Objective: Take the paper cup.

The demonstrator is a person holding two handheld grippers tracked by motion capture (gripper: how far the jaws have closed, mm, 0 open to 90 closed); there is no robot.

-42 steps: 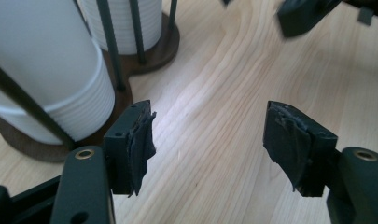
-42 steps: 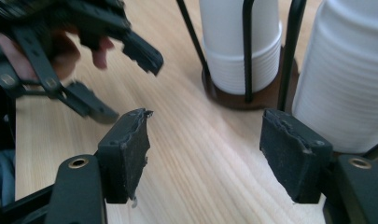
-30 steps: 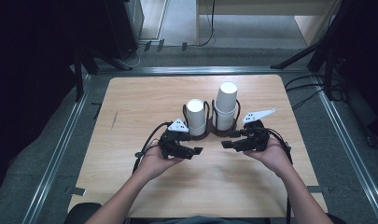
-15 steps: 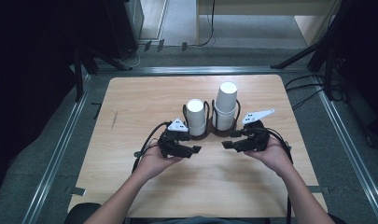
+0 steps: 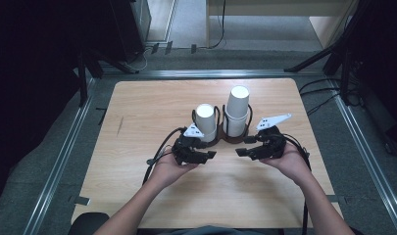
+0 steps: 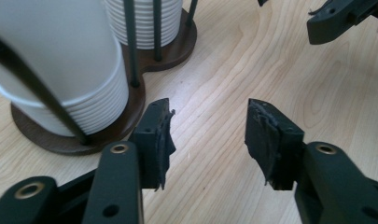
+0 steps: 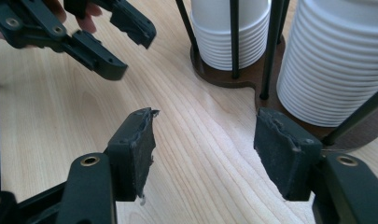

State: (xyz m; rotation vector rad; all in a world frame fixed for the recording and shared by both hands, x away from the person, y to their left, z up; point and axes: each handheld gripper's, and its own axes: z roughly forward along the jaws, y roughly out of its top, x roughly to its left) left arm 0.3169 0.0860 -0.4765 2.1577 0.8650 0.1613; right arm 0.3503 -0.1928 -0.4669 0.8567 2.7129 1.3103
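A dark brown wooden cup holder with thin black wire uprights stands near the middle of the pale wooden table, and everything else sits around it. In its left bay stands a short stack of ribbed white paper cups; in the right bay a taller stack of the same white cups rises above the wires. Both stacks are upright inside their rings of wire. On the person's side of the holder, the left black two-jaw gripper hovers just beside the base under the short stack, held in the left hand. Its jaws have just been closing yet stand apart, with only bare wood between the pads. The right black gripper, held in the right hand, sits just beside the base below the taller stack, pointing toward its partner. Its jaws have just been opening a little and stand apart around nothing; its pads touch neither cups nor holder.
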